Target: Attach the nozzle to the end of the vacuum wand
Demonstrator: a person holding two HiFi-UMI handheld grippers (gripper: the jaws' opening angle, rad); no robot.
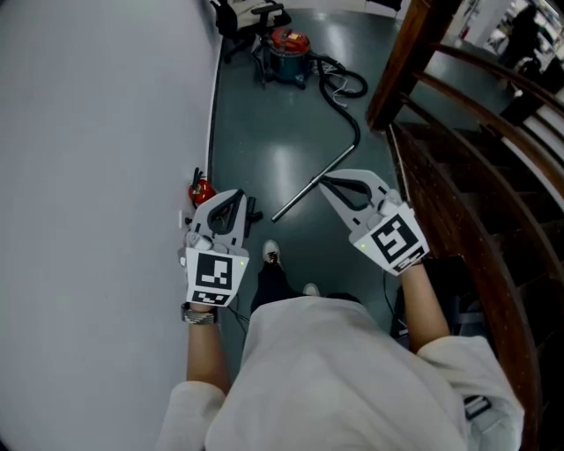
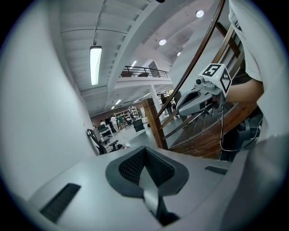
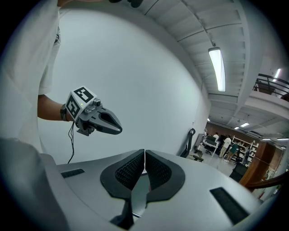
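In the head view the metal vacuum wand [image 1: 315, 180] lies slanted on the dark floor. Its bent far end joins a black hose [image 1: 339, 88] that runs to a red canister vacuum [image 1: 287, 49]. My left gripper [image 1: 234, 197] hangs in the air near the white wall, shut and empty. Over the wand's near half my right gripper [image 1: 326, 183] is shut too, with nothing in it. In the left gripper view the pads [image 2: 153, 167] meet, and the right gripper [image 2: 178, 109] shows ahead. The right gripper view shows closed pads [image 3: 155, 170] and the left gripper [image 3: 119, 130]. I cannot pick out a nozzle.
A white wall [image 1: 97, 176] runs along the left. A wooden stair railing [image 1: 458, 158] fills the right. A small red object [image 1: 201, 188] sits by the wall's foot and a dark piece [image 1: 254, 211] beside it. An office chair [image 1: 248, 16] stands behind the vacuum. People stand at distant shelves [image 3: 226, 146].
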